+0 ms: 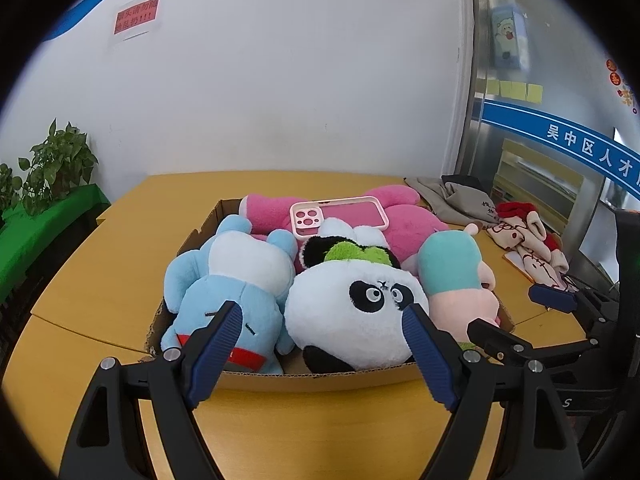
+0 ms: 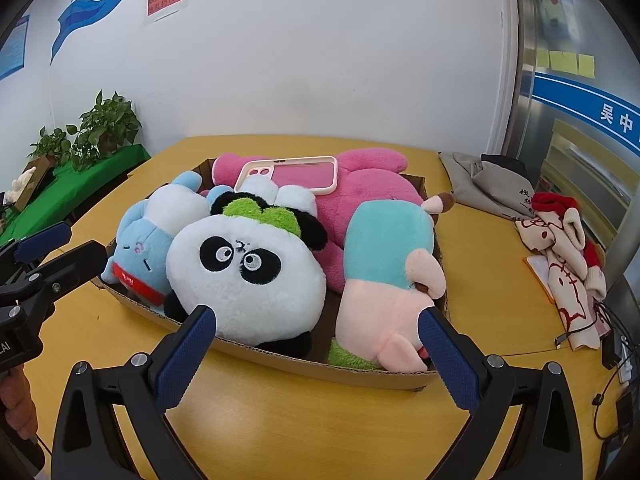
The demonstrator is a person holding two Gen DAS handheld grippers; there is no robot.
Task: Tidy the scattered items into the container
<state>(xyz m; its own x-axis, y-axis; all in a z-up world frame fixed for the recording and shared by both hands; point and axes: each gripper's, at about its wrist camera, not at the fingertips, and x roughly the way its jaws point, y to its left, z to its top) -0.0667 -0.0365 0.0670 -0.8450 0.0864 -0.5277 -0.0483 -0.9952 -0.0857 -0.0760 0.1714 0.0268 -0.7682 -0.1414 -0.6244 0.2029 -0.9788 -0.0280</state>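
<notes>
A shallow cardboard box (image 1: 320, 378) (image 2: 280, 358) on the yellow table holds several plush toys: a panda (image 1: 352, 308) (image 2: 248, 276), a light blue toy (image 1: 228, 280) (image 2: 156, 228), a big pink one (image 1: 404, 224) (image 2: 368, 196) and a teal-and-pink one (image 1: 456, 276) (image 2: 388, 268). A pink phone case (image 1: 340, 216) (image 2: 288, 176) lies on the pink plush. My left gripper (image 1: 324, 316) is open and empty just before the box's near edge. My right gripper (image 2: 316, 322) is open and empty at the box's near right. Each gripper shows in the other's view, at the side (image 1: 516, 320) (image 2: 60, 248).
A grey cloth bag (image 1: 452, 196) (image 2: 484, 180) and a cream-and-red printed cloth (image 1: 528, 244) (image 2: 564, 248) lie on the table to the right. Cables and a small device (image 2: 612, 352) sit at the right edge. Potted plants (image 1: 56, 164) (image 2: 104, 128) stand left on a green stand.
</notes>
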